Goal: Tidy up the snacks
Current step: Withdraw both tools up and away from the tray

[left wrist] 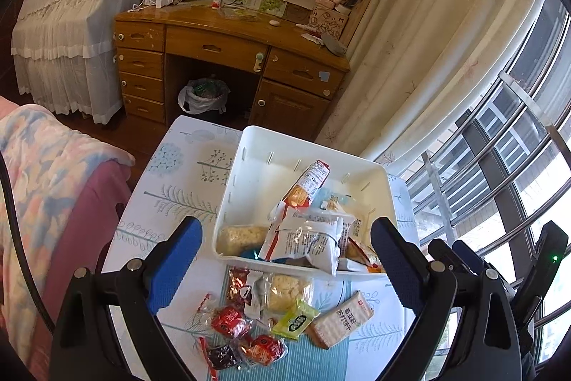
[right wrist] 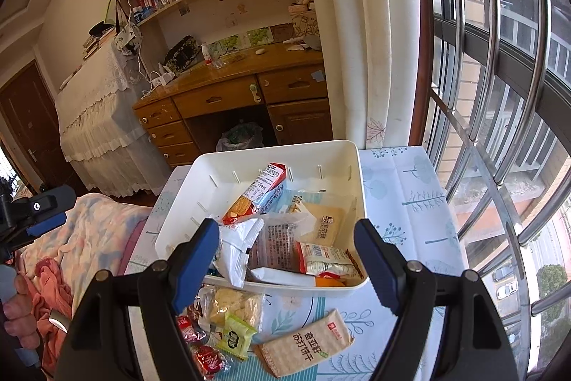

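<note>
A white bin [left wrist: 249, 145] [right wrist: 278, 150] holds several snack packets, among them a tall orange cracker pack [left wrist: 308, 183] [right wrist: 258, 193] and a white packet [left wrist: 307, 238] draped over its near rim. Loose snacks lie on the table in front: a beige soda-cracker pack [left wrist: 342, 318] [right wrist: 303, 347], a green candy [left wrist: 294, 318] [right wrist: 235, 336], red candies [left wrist: 228, 324] [right wrist: 207, 359] and a rice-cake pack [left wrist: 287, 290] [right wrist: 235, 304]. My left gripper [left wrist: 285, 256] is open and empty above the loose snacks. My right gripper [right wrist: 287, 259] is open and empty above the bin's near rim.
The table has a leaf-print cloth [left wrist: 171, 199] [right wrist: 410, 202]. A flowered blanket [left wrist: 43, 174] lies to the left. A wooden desk [left wrist: 228, 49] with a bin bag beneath stands behind. Curtain and barred window [right wrist: 499, 95] are to the right. The right gripper shows at right in the left wrist view [left wrist: 499, 274].
</note>
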